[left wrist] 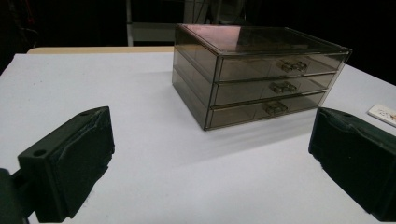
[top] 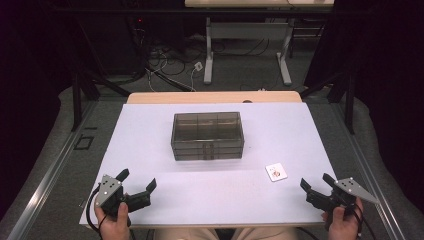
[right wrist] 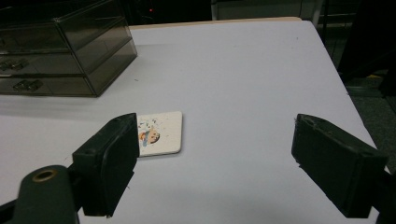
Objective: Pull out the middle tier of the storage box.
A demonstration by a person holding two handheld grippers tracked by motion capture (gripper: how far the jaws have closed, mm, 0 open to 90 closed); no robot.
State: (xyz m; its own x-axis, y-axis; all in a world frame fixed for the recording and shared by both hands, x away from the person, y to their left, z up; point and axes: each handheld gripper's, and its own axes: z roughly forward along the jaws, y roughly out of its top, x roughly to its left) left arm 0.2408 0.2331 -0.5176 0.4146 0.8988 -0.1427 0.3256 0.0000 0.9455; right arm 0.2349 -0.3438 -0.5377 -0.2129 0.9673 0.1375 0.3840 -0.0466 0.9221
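1. Grippers first: the left gripper (top: 137,181) sits at the near-left corner of the white table top (top: 300,135), held in the person's left hand (top: 114,220). Its jaws are spread wide with nothing between them, just bare table in the left gripper view.
2. Over at the near-right corner, the right gripper (top: 316,181) is in the person's right hand (top: 342,222). Its jaws are wide apart too and hold nothing.
3. That small white square card with a colourful cartoon print (top: 276,172) lies flat on the table, just ahead of the right gripper and a bit to its left. In the right gripper view the card (right wrist: 161,133) peeks out from behind the left-hand jaw (whether that jaw touches it or just hangs in front of it, I can't tell).
4. A smoky transparent plastic three-drawer box (top: 207,135) stands in the middle of the table, well apart from both grippers and near the card but not touching it. All three drawers look pushed in, with the little handles facing the person; see the left gripper view (left wrist: 254,74).
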